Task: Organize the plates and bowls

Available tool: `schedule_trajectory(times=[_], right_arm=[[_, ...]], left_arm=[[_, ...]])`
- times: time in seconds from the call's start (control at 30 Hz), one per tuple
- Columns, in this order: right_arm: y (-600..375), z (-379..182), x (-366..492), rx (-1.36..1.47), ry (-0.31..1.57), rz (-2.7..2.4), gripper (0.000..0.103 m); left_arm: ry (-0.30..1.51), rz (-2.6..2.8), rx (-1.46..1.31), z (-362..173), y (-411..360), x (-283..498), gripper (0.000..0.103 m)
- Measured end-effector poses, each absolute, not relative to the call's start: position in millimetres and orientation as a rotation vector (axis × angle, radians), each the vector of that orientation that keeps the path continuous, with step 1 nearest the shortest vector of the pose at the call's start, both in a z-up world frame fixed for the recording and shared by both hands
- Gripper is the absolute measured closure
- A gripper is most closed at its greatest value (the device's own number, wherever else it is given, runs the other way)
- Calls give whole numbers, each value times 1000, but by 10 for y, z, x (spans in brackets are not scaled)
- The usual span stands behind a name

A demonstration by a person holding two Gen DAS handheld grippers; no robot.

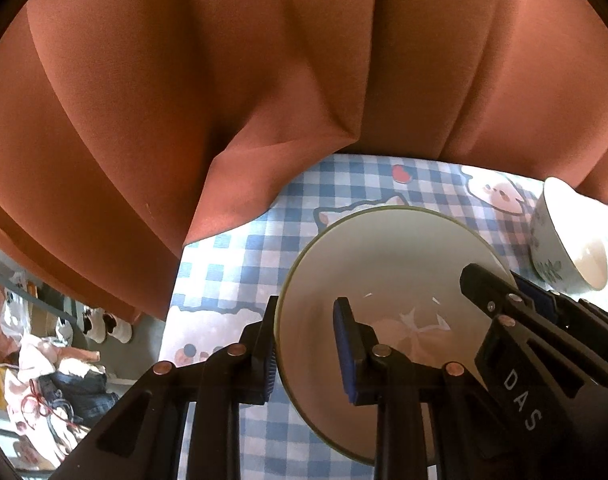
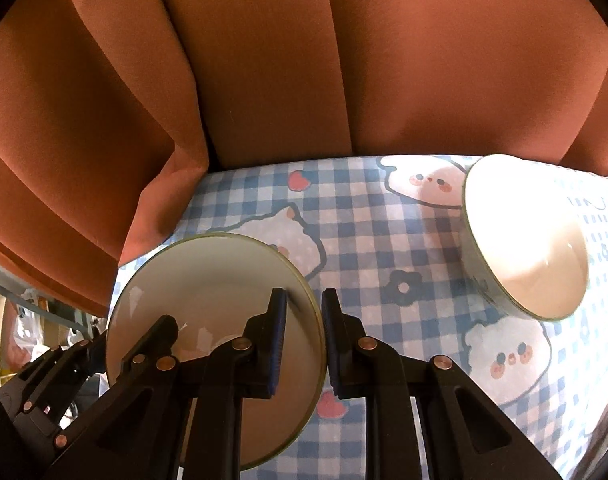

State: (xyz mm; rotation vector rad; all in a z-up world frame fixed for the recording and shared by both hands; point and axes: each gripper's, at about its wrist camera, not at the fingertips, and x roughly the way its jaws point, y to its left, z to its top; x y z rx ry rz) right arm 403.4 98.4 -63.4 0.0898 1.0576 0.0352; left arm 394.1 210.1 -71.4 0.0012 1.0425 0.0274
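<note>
While both grippers lean down over the checked tabletop [image 2: 376, 240], each has its fingers drawn close onto the rim of the same pale plate [image 2: 208, 304]. The left gripper [image 1: 306, 354] takes the plate's left edge: one blue-padded finger sits outside the rim, the other lies on the plate's inner face, and the rim is pinched between them. The right gripper [image 2: 304, 344] does the same on the opposite edge, its fingers narrowed to a slim gap that the rim fills, one pad on the plate's face and one just outside it. In the left wrist view the right gripper's black fingers reach in over the plate's far right side. The plate sits near the tabletop's left end, close to the hanging orange curtain [image 2: 264, 80]. Whether it rests on the cloth or is lifted off it, I cannot tell. A bowl [image 2: 524, 240] with a leaf pattern lies tipped on its side well to the right of the plate.
</note>
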Motion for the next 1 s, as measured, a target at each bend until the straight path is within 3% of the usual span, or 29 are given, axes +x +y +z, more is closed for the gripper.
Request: schedule_trajectory(times=[1.0], right_arm=[[828,75,3049,101,984,-25,81]], left_arm=[[969,-55,-4,-70,1993,3031,79]])
